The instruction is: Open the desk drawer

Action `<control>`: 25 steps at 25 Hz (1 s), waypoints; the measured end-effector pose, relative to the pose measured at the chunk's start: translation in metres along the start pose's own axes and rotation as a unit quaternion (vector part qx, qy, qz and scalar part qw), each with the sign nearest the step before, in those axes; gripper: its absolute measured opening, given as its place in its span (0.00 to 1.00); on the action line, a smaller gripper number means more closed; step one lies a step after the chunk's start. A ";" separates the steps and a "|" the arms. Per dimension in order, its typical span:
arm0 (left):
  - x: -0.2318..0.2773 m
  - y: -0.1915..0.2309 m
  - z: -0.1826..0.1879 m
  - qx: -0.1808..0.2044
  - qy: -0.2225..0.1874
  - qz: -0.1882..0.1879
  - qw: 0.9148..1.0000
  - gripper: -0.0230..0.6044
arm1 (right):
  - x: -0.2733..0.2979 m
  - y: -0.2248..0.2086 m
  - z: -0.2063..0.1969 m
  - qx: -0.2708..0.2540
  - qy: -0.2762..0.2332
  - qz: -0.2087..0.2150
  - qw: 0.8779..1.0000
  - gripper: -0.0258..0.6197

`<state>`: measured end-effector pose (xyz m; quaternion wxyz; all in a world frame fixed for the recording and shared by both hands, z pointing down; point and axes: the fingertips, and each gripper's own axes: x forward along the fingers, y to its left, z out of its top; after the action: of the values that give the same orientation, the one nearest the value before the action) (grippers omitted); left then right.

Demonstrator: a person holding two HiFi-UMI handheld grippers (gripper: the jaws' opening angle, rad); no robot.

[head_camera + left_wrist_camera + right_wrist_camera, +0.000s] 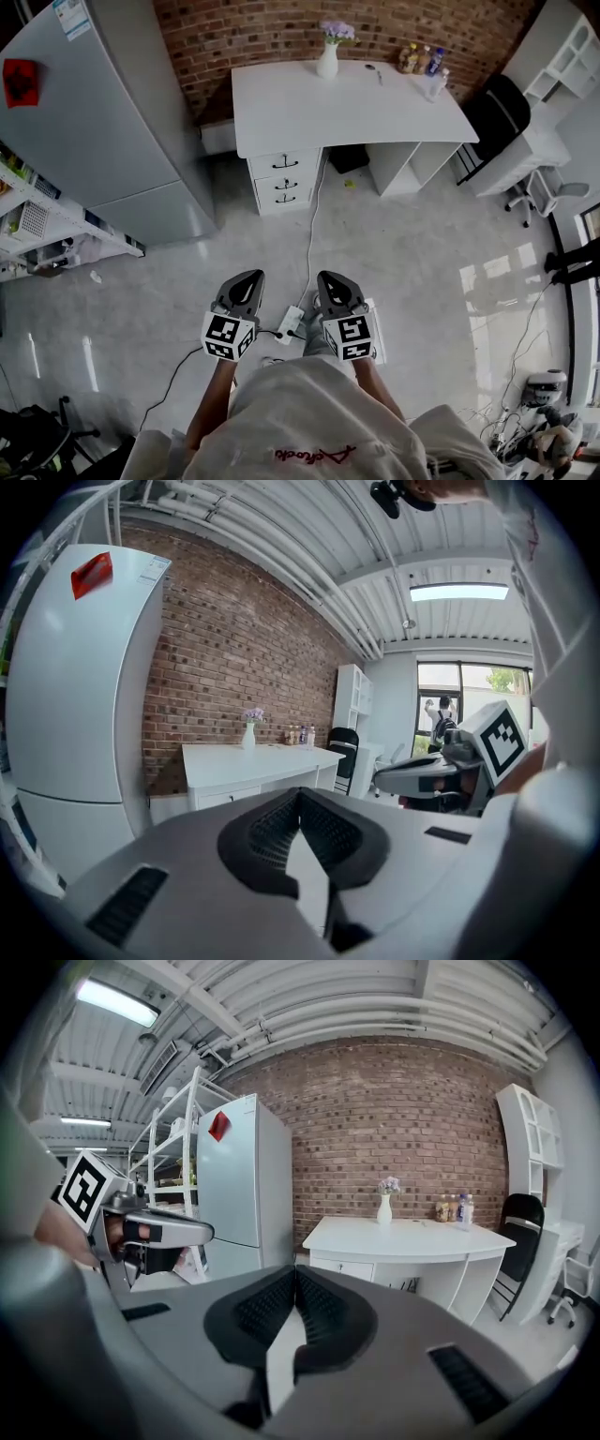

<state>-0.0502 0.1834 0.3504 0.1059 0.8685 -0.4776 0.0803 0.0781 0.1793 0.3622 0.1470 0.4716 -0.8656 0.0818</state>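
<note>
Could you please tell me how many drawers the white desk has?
3, stacked under the left end of the white rectangular desk as the head view shows it: top drawer, middle drawer, bottom drawer, each white with a dark handle. None seems hidden.

The head view looks steeply down from above the person onto the left tongs [251, 277], right tongs [328, 277] and far-off counter [356, 108]. The left gripper view and right gripper view face nearly level along their jaws, sharing that distant counter and brick wall [394, 1110].
</note>
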 end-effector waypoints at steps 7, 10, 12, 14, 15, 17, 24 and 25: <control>0.076 0.001 0.030 -0.003 0.006 0.022 1.000 0.06 | 0.038 -0.076 0.024 -0.001 0.000 0.022 1.000 0.07; 0.107 0.000 0.042 -0.002 0.006 0.035 0.999 0.06 | 0.053 -0.104 0.030 -0.001 0.000 0.038 0.999 0.07; 0.126 0.000 0.051 -0.003 0.003 0.047 0.999 0.06 | 0.064 -0.121 0.034 0.001 -0.001 0.052 0.999 0.07; 0.143 0.001 0.058 -0.004 0.000 0.061 0.998 0.06 | 0.075 -0.138 0.038 0.000 -0.001 0.064 0.998 0.07; 0.150 0.001 0.062 -0.003 -0.001 0.068 0.998 0.06 | 0.081 -0.145 0.040 -0.002 -0.001 0.071 0.998 0.07; 0.159 0.005 0.065 -0.006 -0.002 0.083 0.997 0.06 | 0.093 -0.156 0.043 -0.006 0.000 0.084 0.996 0.07; 0.165 0.025 0.049 -0.033 0.019 0.122 0.992 0.06 | 0.124 -0.171 0.039 -0.010 0.016 0.111 0.994 0.07; 0.165 0.028 0.047 -0.036 0.021 0.124 0.991 0.06 | 0.127 -0.170 0.037 -0.009 0.019 0.113 0.993 0.07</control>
<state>0.0154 0.0222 0.3480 0.1364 0.7962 -0.5820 0.0939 0.1496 -0.0238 0.3700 0.1578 0.3680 -0.9110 0.0992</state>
